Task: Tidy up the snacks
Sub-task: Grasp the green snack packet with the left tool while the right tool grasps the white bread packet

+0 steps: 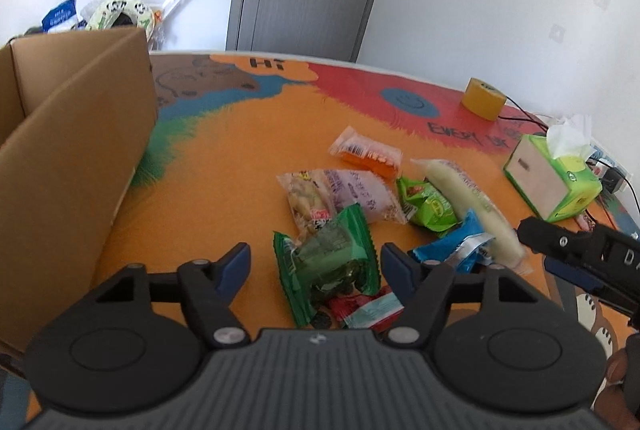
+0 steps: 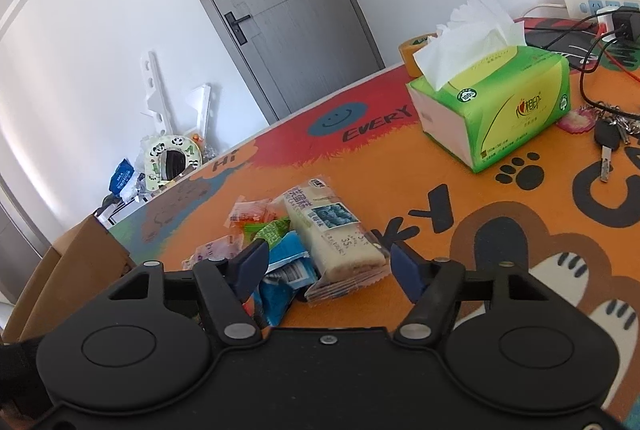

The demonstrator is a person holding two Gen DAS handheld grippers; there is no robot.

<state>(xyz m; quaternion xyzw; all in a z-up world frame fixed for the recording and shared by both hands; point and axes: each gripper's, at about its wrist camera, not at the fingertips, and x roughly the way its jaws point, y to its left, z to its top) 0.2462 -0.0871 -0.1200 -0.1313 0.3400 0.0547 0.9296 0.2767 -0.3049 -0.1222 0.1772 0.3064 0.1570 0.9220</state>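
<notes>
The left gripper point(image 1: 316, 264) has its jaws part open, straddling the green packet point(image 1: 326, 262); the pads stand just off the wrapper's sides and do not press it. The right gripper point(image 2: 326, 264) is the same, jaws part open around the near end of the white cake bar point(image 2: 334, 238), with a gap at each pad. Nothing is held yet.

Both packets lie in a loose pile of snacks on the surface point(image 1: 224, 165): a blue packet point(image 2: 286, 270) partly under the bar, a red one point(image 1: 362, 308) under the green, a pink bag point(image 1: 360, 195), a lime packet point(image 1: 430, 203) and an orange packet point(image 1: 366, 153) beyond. The open box point(image 1: 72, 157) stands to the left, likely where they go.

These should handle light and crinkly, the film slippery and quick to slide. The green packet looks puffed and soft, so it is best pinched across its middle. The bar is soft cake that would dent; a light squeeze across its width near the end seems right, clear of the blue packet below. Overlapping neighbours may drag along.
</notes>
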